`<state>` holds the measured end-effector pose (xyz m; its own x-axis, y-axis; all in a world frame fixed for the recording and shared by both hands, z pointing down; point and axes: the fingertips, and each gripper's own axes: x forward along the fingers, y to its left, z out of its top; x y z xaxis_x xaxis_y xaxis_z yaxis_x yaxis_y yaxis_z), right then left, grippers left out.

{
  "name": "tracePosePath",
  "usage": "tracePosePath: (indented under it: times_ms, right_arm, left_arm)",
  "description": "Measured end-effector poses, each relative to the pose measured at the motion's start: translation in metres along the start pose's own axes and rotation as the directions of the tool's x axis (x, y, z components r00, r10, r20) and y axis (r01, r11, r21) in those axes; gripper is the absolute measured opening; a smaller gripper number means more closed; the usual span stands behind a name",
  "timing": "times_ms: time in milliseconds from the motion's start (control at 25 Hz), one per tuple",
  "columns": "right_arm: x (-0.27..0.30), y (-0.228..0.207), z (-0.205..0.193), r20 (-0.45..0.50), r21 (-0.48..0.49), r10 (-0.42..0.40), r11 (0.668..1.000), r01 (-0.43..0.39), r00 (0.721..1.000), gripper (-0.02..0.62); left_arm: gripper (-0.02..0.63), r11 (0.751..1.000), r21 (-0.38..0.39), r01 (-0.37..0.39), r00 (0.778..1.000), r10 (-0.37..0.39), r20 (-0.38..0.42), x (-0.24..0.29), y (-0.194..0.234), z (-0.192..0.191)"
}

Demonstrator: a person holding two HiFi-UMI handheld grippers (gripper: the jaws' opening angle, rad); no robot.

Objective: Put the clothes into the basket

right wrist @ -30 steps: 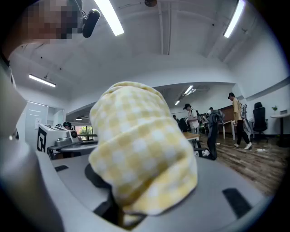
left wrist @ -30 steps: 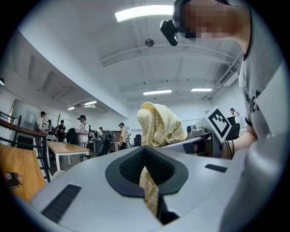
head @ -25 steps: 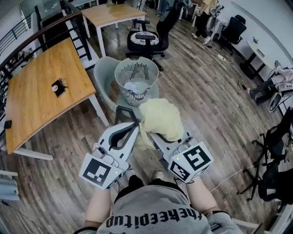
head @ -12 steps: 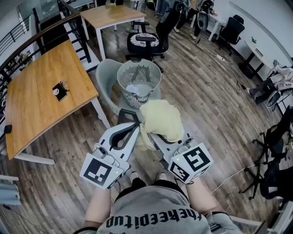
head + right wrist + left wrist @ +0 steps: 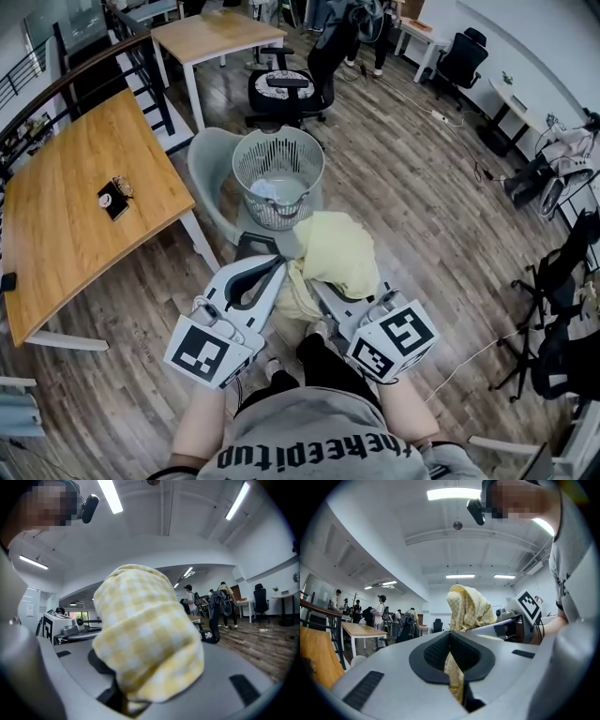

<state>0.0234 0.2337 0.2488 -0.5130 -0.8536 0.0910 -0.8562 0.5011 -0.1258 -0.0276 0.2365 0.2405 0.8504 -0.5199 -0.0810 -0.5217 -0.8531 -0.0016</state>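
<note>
yellow cloth (image 5: 145, 639), right gripper (image 5: 326, 292) half buried

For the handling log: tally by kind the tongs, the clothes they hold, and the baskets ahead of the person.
Tongs: 2, the left tongs and the right tongs, both shut on the same garment
Yellow checked garment: 1
Basket: 1
Total: 4
</note>
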Motion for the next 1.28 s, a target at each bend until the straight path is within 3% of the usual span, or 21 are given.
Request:
tracePosePath:
  times_ms: [280,1280]
  right_arm:
    - [0.021,-0.022,0.002,-0.022,-0.02,-0.006,1.0,0.005,1.0,0.218]
    - [0.109,-0.133,0.039,-0.01,0.002,0.128,0.992,-0.128,0.992,0.216]
  left_arm:
    - [0.014,1.0,-0.011,-0.027,1.0,0.027,-0.008,0.016,0.022,-0.004]
    - [0.014,0.987,0.005,-0.159,0.987,0.16,-0.032,0.128,0.101,-0.011]
